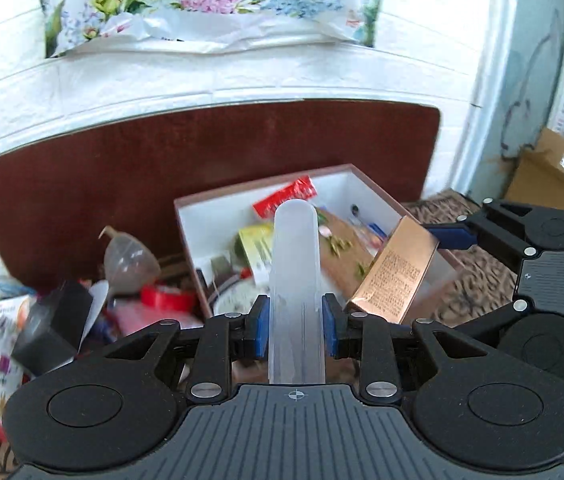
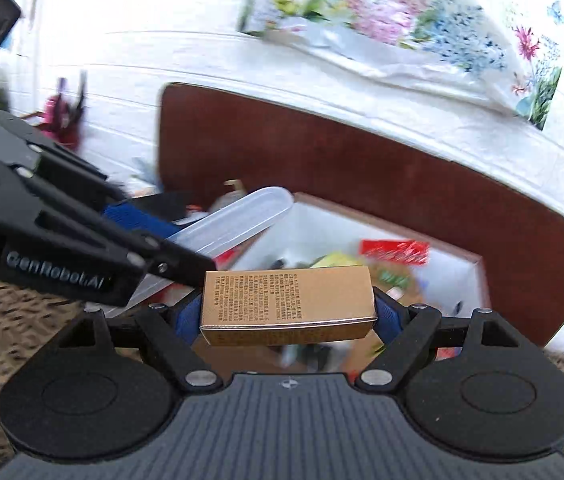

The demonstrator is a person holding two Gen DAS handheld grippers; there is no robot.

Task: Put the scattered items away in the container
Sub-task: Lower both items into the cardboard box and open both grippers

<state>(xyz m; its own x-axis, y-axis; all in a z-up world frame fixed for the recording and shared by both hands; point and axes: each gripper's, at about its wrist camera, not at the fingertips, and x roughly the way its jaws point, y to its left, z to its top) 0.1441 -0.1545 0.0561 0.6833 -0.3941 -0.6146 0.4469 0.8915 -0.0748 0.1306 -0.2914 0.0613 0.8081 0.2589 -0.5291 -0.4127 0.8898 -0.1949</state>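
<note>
Copper carton point(image 2: 287, 306) clamped crosswise between the blue pads of the right gripper point(image 2: 287, 316), long axis running left to right across the jaws, printed face up. In the left wrist view, same carton point(image 1: 395, 276) hanging tilted over the near right corner of the open box point(image 1: 202, 252), right gripper point(image 1: 447, 236) reaching in from the right. Nearer of the two loads to a drop, by the look of it.

Translucent case point(image 1: 295, 292) pinched at its near end by the left gripper point(image 1: 295, 328), long axis pointing straight away from the jaws, far rounded tip over the box interior; seen from the right as a pale bar point(image 2: 238, 224) slanting up toward the box's left wall.

Box on the patterned mat against a brown board point(image 1: 122, 160), already part filled: red packet point(image 1: 287, 196), yellow-green packet point(image 1: 258, 244). More clutter left of it, outside: black block point(image 1: 52, 324), red roll point(image 1: 166, 298).

Probably a release from each, straight down; risk of the carton catching the right wall.
</note>
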